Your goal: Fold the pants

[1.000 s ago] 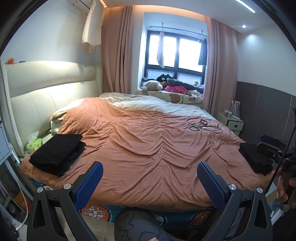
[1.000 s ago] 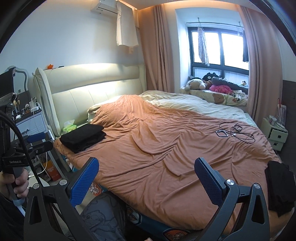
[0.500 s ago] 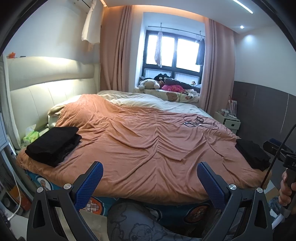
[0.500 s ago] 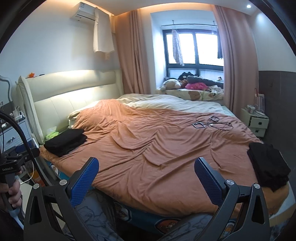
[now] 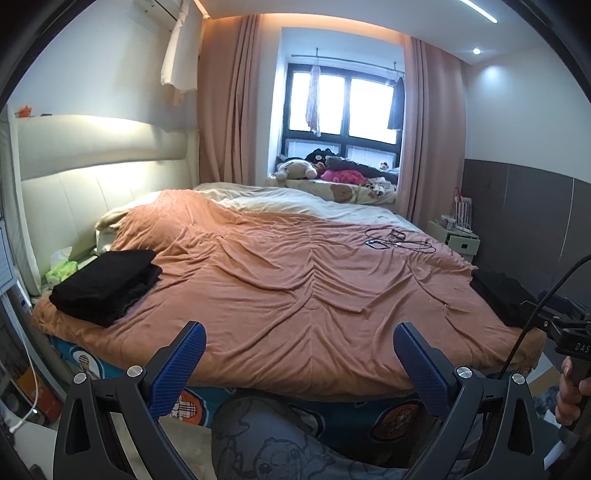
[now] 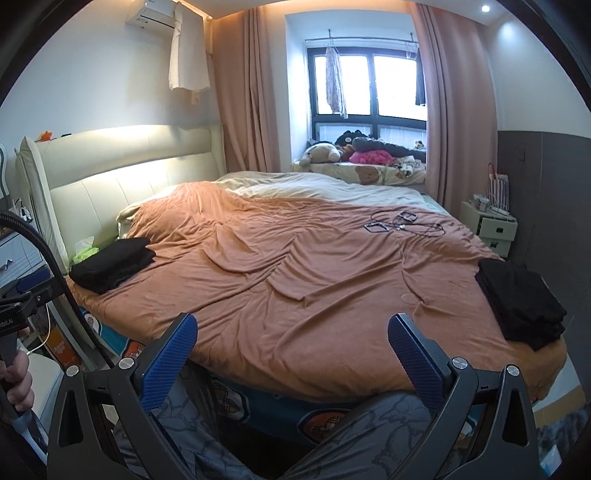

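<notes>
Pants lie in two black stacks at the bed's (image 5: 314,302) near corners: left stack (image 5: 105,286), right stack (image 6: 521,301), keeping the middle free for folding. Left tool (image 5: 299,354) and right tool (image 6: 291,349) hover short of the bed with fingers spread, gripping nothing.

folded pants (image 5: 105,286) on bed's (image 5: 295,295) left edge, clothes pile (image 6: 521,302) right

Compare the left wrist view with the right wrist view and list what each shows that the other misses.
Only the left wrist view shows the long ceiling light strip and the right gripper's black handle. Only the right wrist view shows the whole white wall air conditioner and the white drawer unit beside the headboard. Both show the orange quilted bedspread, a black folded stack of clothing near the headboard, another black clothing pile at the bed's opposite corner, and open jaws.
</notes>
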Available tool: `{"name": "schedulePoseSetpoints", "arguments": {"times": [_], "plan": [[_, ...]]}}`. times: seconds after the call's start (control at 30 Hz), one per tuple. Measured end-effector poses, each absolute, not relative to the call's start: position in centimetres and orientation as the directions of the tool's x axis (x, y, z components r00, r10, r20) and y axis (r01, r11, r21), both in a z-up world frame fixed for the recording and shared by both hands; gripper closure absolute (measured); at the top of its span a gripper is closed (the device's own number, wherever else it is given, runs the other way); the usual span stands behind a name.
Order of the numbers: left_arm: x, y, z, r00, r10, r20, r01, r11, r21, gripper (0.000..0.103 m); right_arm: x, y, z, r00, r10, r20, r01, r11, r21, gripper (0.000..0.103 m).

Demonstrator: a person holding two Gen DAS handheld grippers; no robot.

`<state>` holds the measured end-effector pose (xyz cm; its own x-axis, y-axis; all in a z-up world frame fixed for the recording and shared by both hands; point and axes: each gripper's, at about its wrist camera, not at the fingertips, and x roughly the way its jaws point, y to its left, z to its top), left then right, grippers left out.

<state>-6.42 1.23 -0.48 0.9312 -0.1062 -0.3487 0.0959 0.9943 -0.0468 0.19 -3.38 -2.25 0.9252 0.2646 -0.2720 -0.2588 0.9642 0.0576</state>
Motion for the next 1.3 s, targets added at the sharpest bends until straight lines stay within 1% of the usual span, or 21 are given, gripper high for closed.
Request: {"name": "schedulePoseSetpoints", "arguments": {"times": [0.23,0.47,1.3], "plan": [[-6.3,1.3,-2.0,0.92,-0.104,-0.378,0.099,0.995,-0.033,0.001,0.6,-3.6,-2.5,0.924,0.25,-0.29,-0.244,0.968,0.056,0.0],[-5.7,1.8,-2.5,0.912,-0.111,-0.395,0.095,0.994,-0.06,0.001,0.6,-3.4,-2.6,0.921,0.252,-0.299,-0.247,0.967,0.054,0.0],[-6.0,2.4,-2.6,0.913,-0.098,-0.396,0.074,0.994,-0.075,0.001,0.2,-3.5,-2.6,0.922,0.246,-0.3,-0.242,0.969,0.052,0.0]]}}
